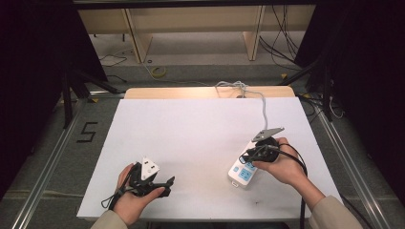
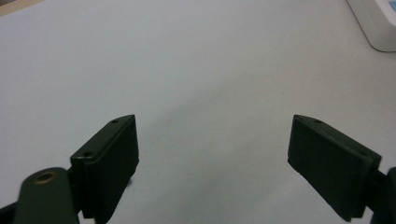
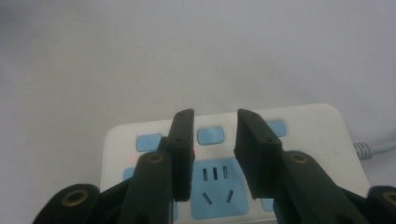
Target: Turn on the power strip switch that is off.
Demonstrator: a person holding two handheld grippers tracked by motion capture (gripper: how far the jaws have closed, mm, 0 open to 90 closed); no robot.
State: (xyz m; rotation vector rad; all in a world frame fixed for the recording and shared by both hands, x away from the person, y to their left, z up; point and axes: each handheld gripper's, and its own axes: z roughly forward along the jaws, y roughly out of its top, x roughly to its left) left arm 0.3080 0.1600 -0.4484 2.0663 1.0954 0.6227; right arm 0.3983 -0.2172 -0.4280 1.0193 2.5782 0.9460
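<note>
Two tongs, right (image 3: pixel 214 154) over power strip (image 1: pixel 244 170), left (image 2: pixel 212 168) wide

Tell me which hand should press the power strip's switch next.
Right. The right gripper hangs directly over the power strip, its narrowly parted fingers framing a blue switch. The left gripper is open above bare table, with the strip off at the far edge of its view.

The power strip (image 1: pixel 243 171) is lying on the table (image 1: pixel 200 129) at its right near side, its cord (image 1: pixel 262 107) running away to the far edge. The right gripper (image 1: pixel 251 153) is hovering directly over the strip (jaws either side of a socket (image 3: pixel 215 181)). The left gripper (image 1: pixel 165 183) is sitting well apart, at the left near side
</note>
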